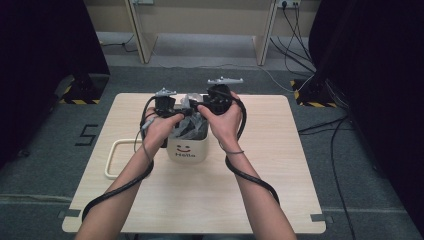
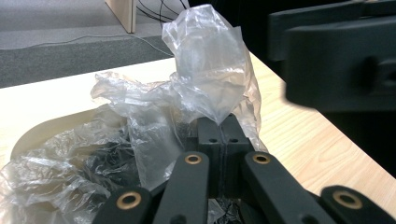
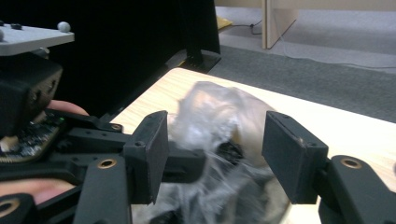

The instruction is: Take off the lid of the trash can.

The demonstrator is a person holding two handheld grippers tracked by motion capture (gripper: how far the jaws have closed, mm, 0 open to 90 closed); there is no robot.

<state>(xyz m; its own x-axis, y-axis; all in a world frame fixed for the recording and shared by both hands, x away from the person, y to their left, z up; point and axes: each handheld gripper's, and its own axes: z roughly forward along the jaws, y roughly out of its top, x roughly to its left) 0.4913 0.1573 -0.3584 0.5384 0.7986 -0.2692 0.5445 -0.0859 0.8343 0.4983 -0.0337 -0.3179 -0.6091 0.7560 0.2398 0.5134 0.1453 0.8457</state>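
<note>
table (image 1: 200, 200): light wood, on grey carpet | frame (image 1: 114, 159): cream, rounded, lying flat at the table's left side | cables (image 1: 295, 30): on the floor behind the table, right | black-yellow striped plates (image 1: 80, 95): on the floor, possibly stand feet

Setting: laboratory or test room. Evidence: grey carpet floor (image 1: 45, 165); hazard-striped stand bases (image 1: 80, 95); loose cables (image 1: 335, 150) right of the right gripper (image 1: 212, 102); wall socket (image 1: 287, 4); light wooden table (image 1: 200, 200); black curtains (image 1: 40, 50).
</note>
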